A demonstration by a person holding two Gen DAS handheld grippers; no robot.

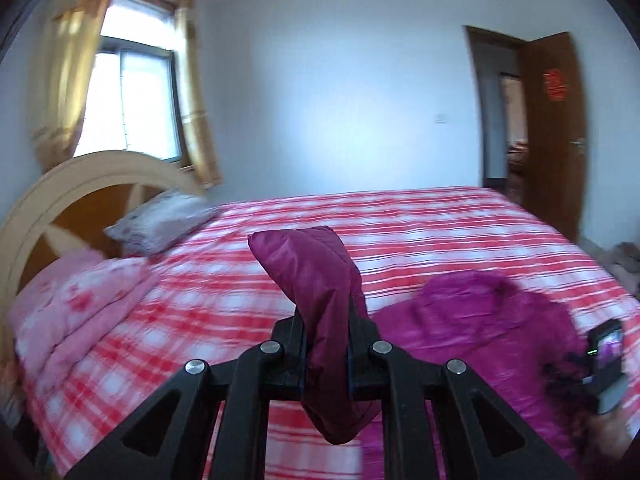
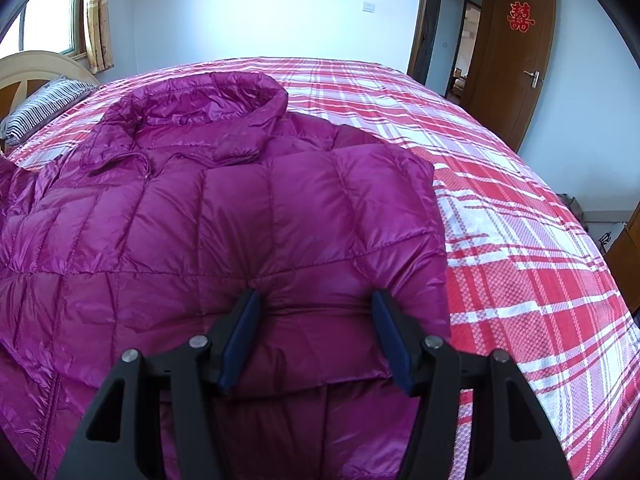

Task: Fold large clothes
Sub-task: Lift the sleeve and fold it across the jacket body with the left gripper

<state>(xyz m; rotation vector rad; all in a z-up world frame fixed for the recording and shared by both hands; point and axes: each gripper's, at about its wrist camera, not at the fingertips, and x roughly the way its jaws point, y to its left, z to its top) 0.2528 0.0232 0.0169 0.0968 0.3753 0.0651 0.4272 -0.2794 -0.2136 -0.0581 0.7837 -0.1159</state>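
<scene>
Lying spread across the plaid bedsheet (image 2: pixel 520 216), collar toward the striped pillow (image 2: pixel 44 104): the magenta down jacket (image 2: pixel 240 216). Clamping a raised sleeve (image 1: pixel 316 280) of it above that sheet: left gripper (image 1: pixel 328 344). Pressing jaws apart onto the jacket's folded edge, near the sheet's bare side: right gripper (image 2: pixel 316 336).

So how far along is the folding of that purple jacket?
Partly done. One side of the jacket already lies folded over its front on the bed. The left gripper is shut on a raised sleeve; the right gripper is open, straddling the fabric. The sleeve is not yet laid down, nor the jacket folded smaller.
</scene>
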